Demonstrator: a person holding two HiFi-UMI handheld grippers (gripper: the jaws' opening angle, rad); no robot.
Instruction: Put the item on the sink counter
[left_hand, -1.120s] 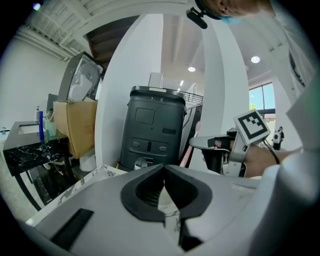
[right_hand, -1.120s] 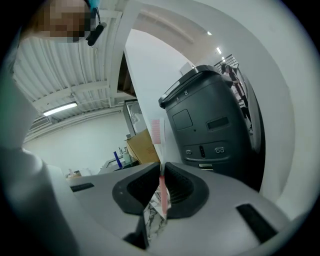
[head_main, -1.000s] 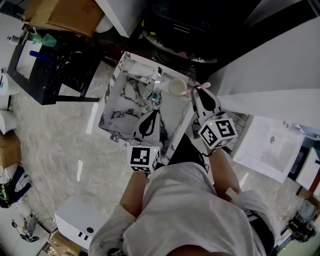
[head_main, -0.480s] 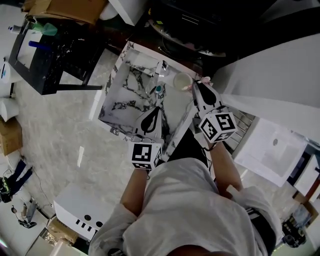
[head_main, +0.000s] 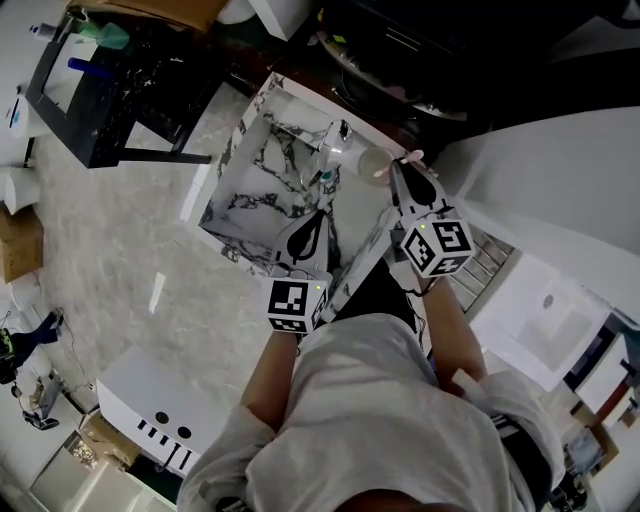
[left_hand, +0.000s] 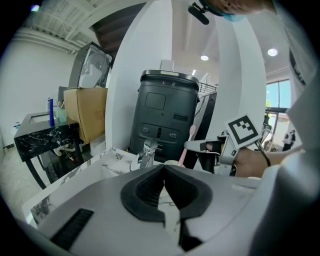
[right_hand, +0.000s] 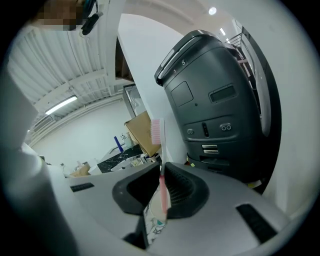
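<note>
The head view is dim and flat, with muted colour. The pale floor (head_main: 110, 260) and the marbled white surface (head_main: 250, 195) are its brightest parts, while the top centre sinks into near-black shade with little detail. Shadows there are soft, without hard edges.

Both gripper views are much brighter and strongly bent by the wide lens: straight walls bow outward and the corners are cut off in black. In the left gripper view, round ceiling lights (left_hand: 204, 57) glare white and a window (left_hand: 276, 97) at the right is blown out. In the right gripper view a strip light (right_hand: 61, 105) glows overhead. The toothbrush (right_hand: 157, 131) is sharp, while the body of the right hand-held gripper (right_hand: 161, 170) is slightly soft.
</note>
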